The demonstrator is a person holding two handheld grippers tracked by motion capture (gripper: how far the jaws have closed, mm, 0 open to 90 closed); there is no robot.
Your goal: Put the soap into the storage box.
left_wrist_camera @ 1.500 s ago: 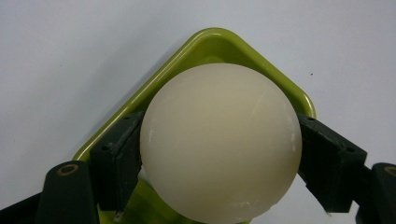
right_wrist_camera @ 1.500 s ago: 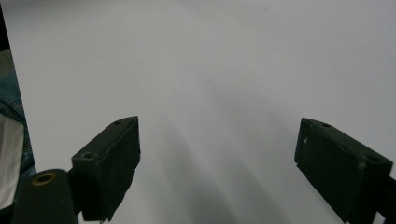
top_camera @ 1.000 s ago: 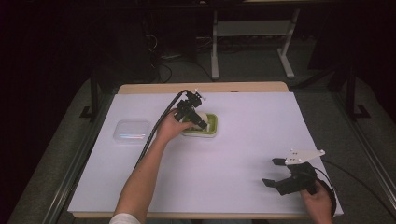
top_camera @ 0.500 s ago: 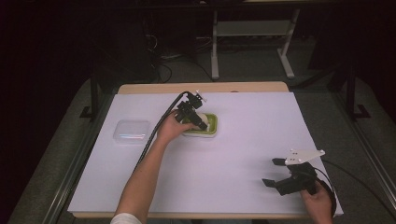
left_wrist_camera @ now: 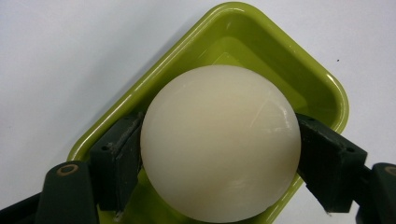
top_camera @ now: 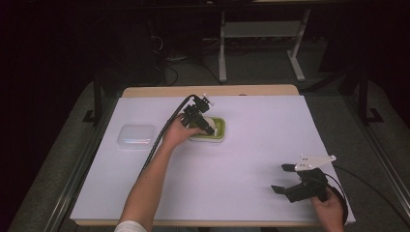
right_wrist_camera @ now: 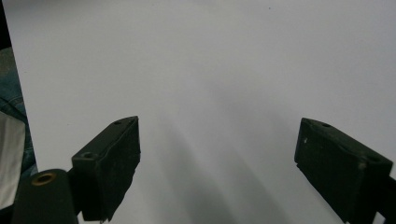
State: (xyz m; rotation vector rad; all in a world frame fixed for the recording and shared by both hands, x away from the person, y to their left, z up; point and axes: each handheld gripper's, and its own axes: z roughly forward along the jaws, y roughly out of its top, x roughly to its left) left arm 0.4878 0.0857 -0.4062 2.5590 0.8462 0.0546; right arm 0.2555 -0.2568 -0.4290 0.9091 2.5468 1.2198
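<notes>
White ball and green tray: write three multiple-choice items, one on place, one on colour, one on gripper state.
1. Where is the white ball?
A. over the green tray
B. on the clear box
C. by the right gripper

2. What colour is the tray?
A. red
B. green
C. blue

3. How are the right gripper jaws?
A. shut on the ball
B. shut on nothing
C. open

Answers:
1 A, the tray rim shows around the ball.
2 B, the rim is lime green.
3 C, bare table shows between the jaws.

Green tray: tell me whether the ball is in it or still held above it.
Cannot tell. The left gripper has both pads against the cream ball, which sits over the green tray; whether it touches the tray floor is hidden.
</notes>
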